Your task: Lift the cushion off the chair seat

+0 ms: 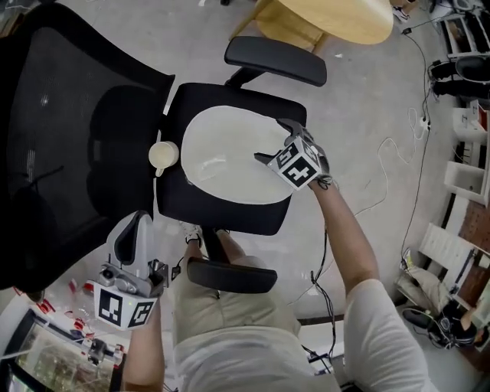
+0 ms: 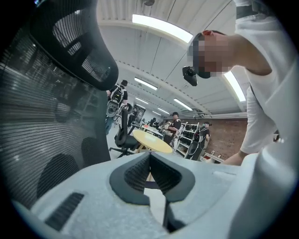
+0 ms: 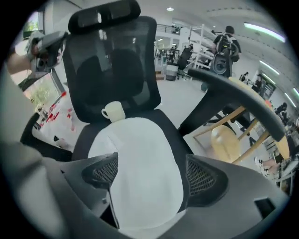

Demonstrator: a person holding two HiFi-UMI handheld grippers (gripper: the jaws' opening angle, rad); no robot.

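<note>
A white oval cushion (image 1: 230, 157) lies flat on the black office-chair seat (image 1: 237, 214), with a cream mug (image 1: 163, 156) at the seat's back edge. The right tongs (image 1: 273, 142) hover over the seat's front, spread wide, likely to pinch the cushion's rim. The left tongs (image 1: 138, 230) are closed and empty, idle off the seat's rear corner.

Other stuff lying around: a cream mug (image 1: 163, 156) parked upright on the chair (image 1: 230, 210), tucked against the mesh back; a round light-wood table (image 1: 337, 17) just past it; a thin white cable (image 1: 383, 145) snaking over the grey floor (image 1: 367, 99) toward white shelving (image 1: 467, 164) on the right; red-and-white bits (image 1: 76, 306) at lower left; a few people (image 2: 175, 123) standing far off by racks, under long ceiling lights (image 2: 161, 27).
</note>
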